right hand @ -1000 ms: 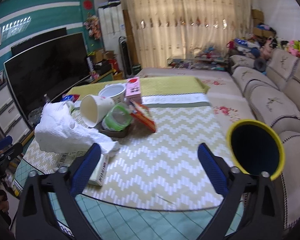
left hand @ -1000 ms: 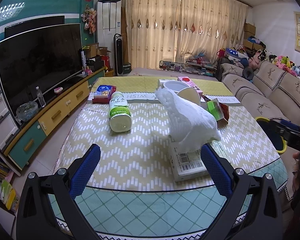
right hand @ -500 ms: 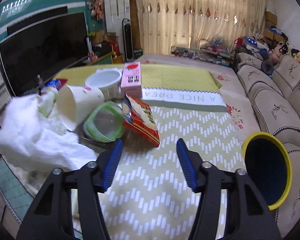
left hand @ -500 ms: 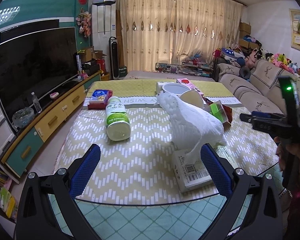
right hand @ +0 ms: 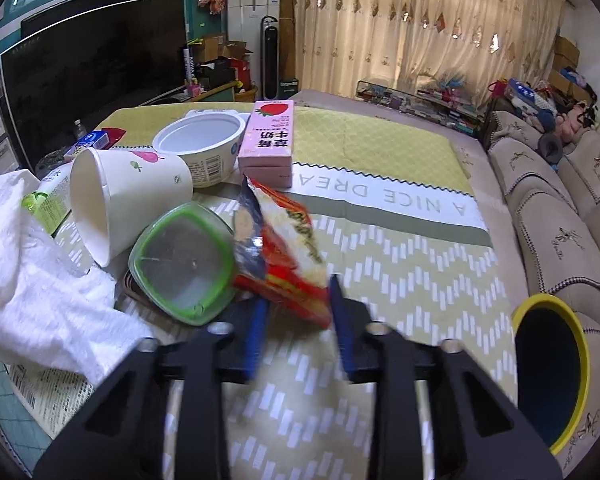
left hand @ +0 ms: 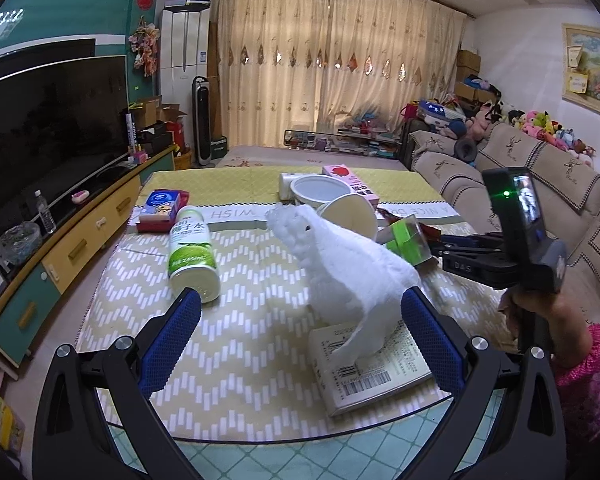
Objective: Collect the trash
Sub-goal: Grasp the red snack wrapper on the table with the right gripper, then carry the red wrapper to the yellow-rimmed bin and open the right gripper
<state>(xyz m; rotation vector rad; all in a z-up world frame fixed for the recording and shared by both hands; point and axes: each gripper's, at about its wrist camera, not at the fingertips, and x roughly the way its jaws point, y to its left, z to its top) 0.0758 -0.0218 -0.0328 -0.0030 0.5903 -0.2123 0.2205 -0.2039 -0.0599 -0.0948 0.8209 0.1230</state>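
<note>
Red snack bag (right hand: 284, 256): on bench (right hand: 400, 264), just right of green-rimmed lid (right hand: 184, 264).
Right tongs (right hand: 298, 326): narrowed, straddling bag's near corner; contact unclear.
Left tongs (left hand: 300, 334): wide apart, holding nothing, near white tissue (left hand: 348, 264).
Yellow-rimmed bin (right hand: 552, 372): right of bag, beside bench.

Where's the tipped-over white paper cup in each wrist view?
Left wrist: paper cup right of centre, its mouth peeking above the white paper towel.
Right wrist: paper cup at left, on its side, mouth facing the camera.
Shared landmark: pink strawberry milk carton, just behind the cup.
</note>
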